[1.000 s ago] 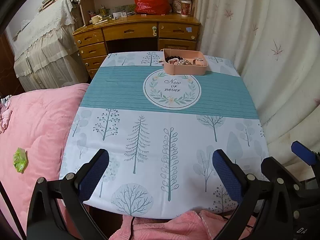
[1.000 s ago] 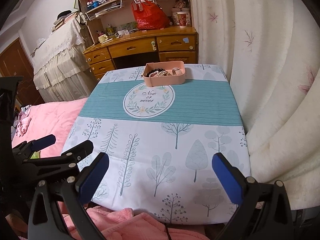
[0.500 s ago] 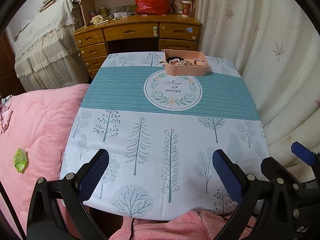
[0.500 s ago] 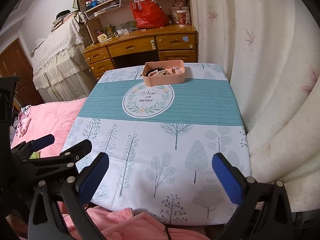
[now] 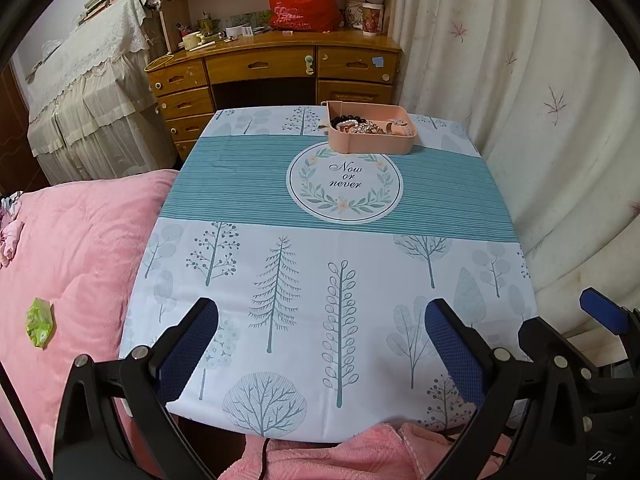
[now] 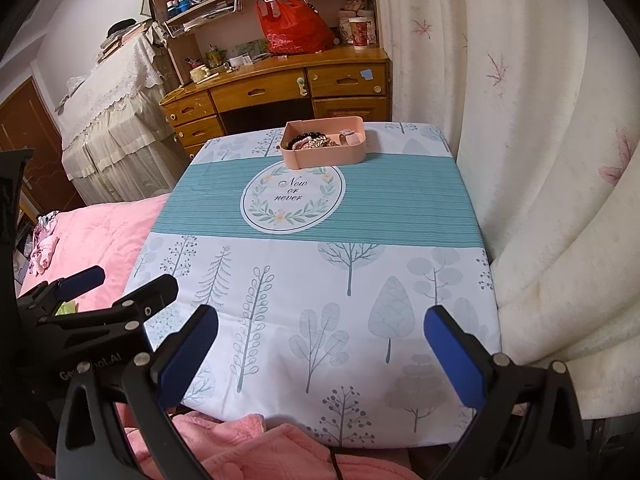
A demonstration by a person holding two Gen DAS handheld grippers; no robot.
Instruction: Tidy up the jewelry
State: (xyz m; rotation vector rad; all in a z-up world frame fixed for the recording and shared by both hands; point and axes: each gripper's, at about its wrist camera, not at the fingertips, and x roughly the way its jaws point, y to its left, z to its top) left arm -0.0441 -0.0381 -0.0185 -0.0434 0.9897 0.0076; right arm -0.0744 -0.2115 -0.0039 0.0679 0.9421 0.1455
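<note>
Now, box: a pink plastic box with low walls (image 5: 371, 136) sits near the top middle of the left wrist picture, at the far end of the table.
Jewelry: a pile of dark, white and gold bead jewelry (image 5: 355, 125) lies in the left part of the box; a small pink thing lies in the right part, too small to tell what.
Table: a table with a white cloth with trees and a wide teal stripe (image 5: 224, 196) fills the middle of both pictures. A white round patch with the words "Now or never" (image 5: 345, 182) lies just below the box.
Left gripper: the black left gripper with blue pads (image 5: 322, 344) is at the bottom of its picture, over the near table edge. Its jaws are wide apart and hold nothing.
Right gripper: the black right gripper with blue pads (image 6: 322, 350) is at the bottom of its picture, jaws wide apart too, nothing between them.
Around: a fluffy pink blanket (image 5: 72, 248) lies at the left, a cream curtain (image 5: 552, 92) hangs at the right, and a brown wooden desk with drawers (image 5: 276, 68) stands at the top with a red plastic bag (image 5: 300, 4) on it.
</note>
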